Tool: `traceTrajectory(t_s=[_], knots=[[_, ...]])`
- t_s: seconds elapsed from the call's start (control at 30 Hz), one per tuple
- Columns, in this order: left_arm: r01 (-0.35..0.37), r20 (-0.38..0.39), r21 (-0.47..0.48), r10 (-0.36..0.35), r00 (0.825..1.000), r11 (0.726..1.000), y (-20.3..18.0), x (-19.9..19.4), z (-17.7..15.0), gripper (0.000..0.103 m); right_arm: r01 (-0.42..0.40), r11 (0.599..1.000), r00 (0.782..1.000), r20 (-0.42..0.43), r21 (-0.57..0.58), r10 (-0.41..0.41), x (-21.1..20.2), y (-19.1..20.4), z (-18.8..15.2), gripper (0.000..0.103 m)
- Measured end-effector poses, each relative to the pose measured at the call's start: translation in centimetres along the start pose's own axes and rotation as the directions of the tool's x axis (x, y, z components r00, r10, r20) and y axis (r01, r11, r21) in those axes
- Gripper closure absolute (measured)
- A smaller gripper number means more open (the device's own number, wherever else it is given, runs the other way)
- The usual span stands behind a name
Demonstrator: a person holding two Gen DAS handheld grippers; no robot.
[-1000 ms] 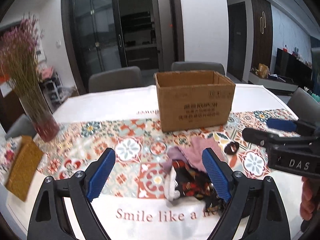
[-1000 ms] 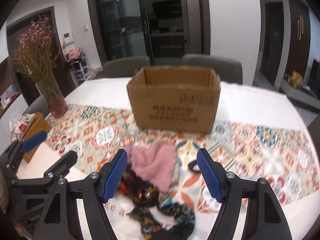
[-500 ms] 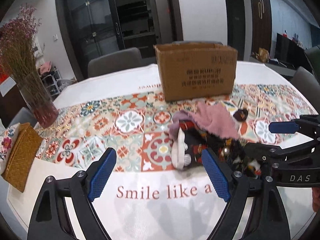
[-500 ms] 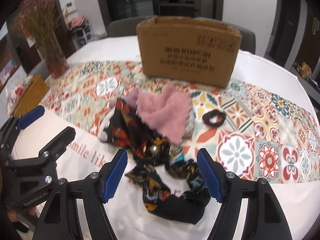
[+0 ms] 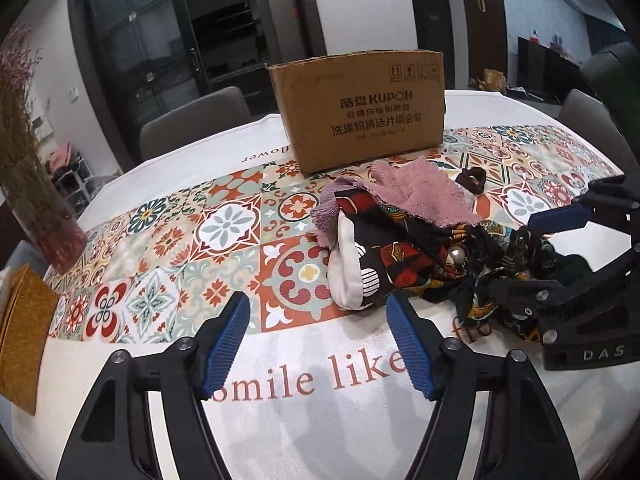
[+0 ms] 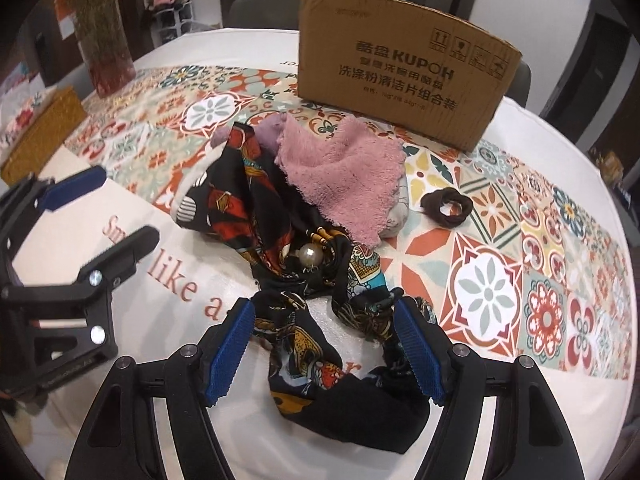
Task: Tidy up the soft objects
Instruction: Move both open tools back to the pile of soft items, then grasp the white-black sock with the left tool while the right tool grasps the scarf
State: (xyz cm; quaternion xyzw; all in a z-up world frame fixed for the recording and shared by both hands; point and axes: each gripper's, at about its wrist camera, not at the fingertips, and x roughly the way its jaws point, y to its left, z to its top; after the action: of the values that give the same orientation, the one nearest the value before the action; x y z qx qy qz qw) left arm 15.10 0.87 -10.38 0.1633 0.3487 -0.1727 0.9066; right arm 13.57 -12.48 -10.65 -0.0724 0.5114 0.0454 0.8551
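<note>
2 tools (image 5: pixel 318 342) (image 6: pixel 324 344) lower, nearer scarf (image 6: pixel 320 344)

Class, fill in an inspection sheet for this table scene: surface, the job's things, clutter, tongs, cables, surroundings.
Surface: patterned tablecloth with printed lettering, over the table.
Job's things: pink towel draped over a dark patterned scarf; brown scrunchie lying apart; cardboard box behind them.
Clutter: vase of dried flowers; woven yellow box.
Tongs: left tongs open over bare cloth; right tongs open, straddling the scarf's near end.
Cables: nothing seen.
Surroundings: grey chairs, dark glass doors behind.
</note>
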Motion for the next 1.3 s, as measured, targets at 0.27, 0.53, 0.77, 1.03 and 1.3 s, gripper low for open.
traceTrajectory(t_s=[0.27, 0.53, 0.77, 1.03, 1.3], knots=[[0.034, -0.022, 0.082, -0.033, 0.999, 0.996, -0.7, 1.9, -0.3, 0.043, 0.046, 0.996, 0.999, 0.006, -0.077, -0.046, 1.4, 0.8, 0.0, 0.03], [0.074, -0.053, 0.141, -0.067, 0.996, 0.987, -1.9, 3.7, -0.1, 0.052, 0.068, 0.993, 0.998, 0.019, -0.094, -0.066, 2.3, 0.3, -0.2, 0.03], [0.112, -0.072, 0.164, -0.101, 0.992, 0.98, -2.8, 4.4, 0.1, 0.057, 0.11, 0.988, 0.993, 0.056, -0.11, -0.104, 1.3, 0.1, -0.5, 0.03], [0.111, -0.09, 0.159, -0.097, 0.991, 0.981, -3.0, 5.0, 0.0, 0.06, 0.105, 0.979, 0.992, 0.08, -0.172, -0.092, 1.7, 0.8, -0.7, 0.03], [0.125, -0.094, 0.137, -0.113, 0.989, 0.983, -3.2, 5.8, 0.5, 0.068, 0.046, 0.986, 0.997, 0.066, -0.16, -0.036, 3.3, -0.1, -0.4, 0.03]])
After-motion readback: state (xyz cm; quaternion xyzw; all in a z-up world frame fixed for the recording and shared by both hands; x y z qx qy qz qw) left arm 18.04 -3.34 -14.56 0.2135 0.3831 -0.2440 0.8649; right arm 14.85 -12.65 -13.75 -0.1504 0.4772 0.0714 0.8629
